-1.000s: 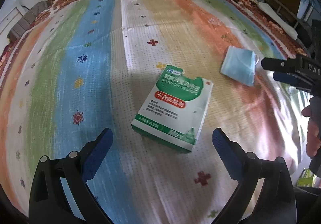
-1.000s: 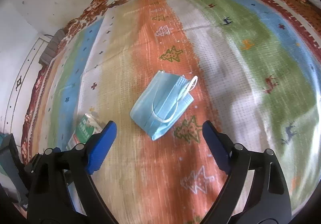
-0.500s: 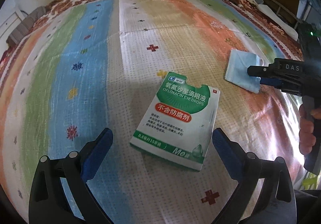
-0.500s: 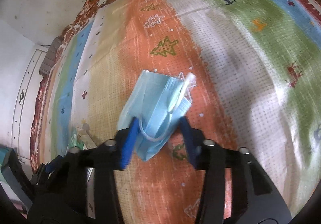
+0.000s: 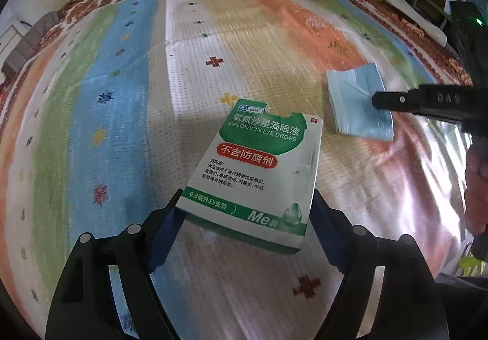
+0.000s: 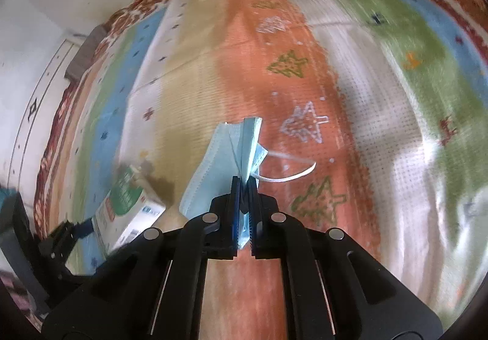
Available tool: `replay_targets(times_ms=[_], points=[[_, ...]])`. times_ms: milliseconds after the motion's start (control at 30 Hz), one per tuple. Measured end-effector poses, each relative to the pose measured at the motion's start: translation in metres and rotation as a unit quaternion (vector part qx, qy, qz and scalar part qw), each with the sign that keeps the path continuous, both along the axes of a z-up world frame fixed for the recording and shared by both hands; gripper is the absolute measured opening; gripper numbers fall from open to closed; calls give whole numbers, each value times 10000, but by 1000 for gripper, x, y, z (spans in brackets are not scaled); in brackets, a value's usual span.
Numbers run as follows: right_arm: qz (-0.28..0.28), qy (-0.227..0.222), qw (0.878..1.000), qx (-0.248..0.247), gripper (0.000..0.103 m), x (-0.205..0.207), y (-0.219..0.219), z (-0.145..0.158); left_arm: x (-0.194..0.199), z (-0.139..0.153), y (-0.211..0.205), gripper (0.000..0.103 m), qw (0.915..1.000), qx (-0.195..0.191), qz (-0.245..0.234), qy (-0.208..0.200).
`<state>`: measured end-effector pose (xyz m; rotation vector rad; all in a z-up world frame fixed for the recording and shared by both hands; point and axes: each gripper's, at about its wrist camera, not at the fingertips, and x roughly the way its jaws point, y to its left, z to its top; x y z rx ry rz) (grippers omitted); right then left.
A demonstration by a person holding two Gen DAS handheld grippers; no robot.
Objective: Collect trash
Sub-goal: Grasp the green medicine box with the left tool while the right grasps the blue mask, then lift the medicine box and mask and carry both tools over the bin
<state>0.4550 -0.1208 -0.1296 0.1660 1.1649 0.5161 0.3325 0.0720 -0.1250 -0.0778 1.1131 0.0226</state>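
Left gripper (image 5: 244,218) and right gripper (image 6: 242,202): black bodies, blue ribbed pads (image 5: 164,233), silver round screws (image 6: 209,217), embossed "DAS" lettering

Bedspread (image 5: 128,114): stripes of blue, green, white, tan, orange; small cross and snowflake motifs, tree motifs on orange stripe, brown-white floral border at far edge. Box (image 5: 256,169) on bedspread: white-green, red label, white text. Mask (image 6: 225,157): pale blue, white ear loop. Gripper bodies black, pads (image 5: 164,233) blue.

right gripper (image 6: 243,187) pinched, left gripper (image 5: 244,212) closing
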Motion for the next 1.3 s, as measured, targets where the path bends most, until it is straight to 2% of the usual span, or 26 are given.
replay_targets(times_ms=[233, 500, 667, 800, 1200, 1300], points=[[530, -465, 9966, -437, 4, -37, 11, 38, -14, 25, -2, 78, 9993, -300, 197, 131], [707, -808, 9930, -502, 4, -76, 7, 75, -38, 61, 4, 78, 9937, -904, 655, -53], [845, -1010, 9903, -436, 4, -106, 4, 97, -55, 80, -1, 78, 9913, -1104, 702, -166], [956, -1254, 9861, -525, 4, -128, 1, 111, -71, 91, 0, 77, 9863, -1386, 880, -151], [1040, -1462, 9832, -331, 4, -187, -16, 140, -125, 119, -8, 77, 9700, -2069, 1194, -444], [1036, -1589, 9812, -359, 4, -200, -19, 146, -138, 126, -10, 77, 9679, -2111, 1241, -560]])
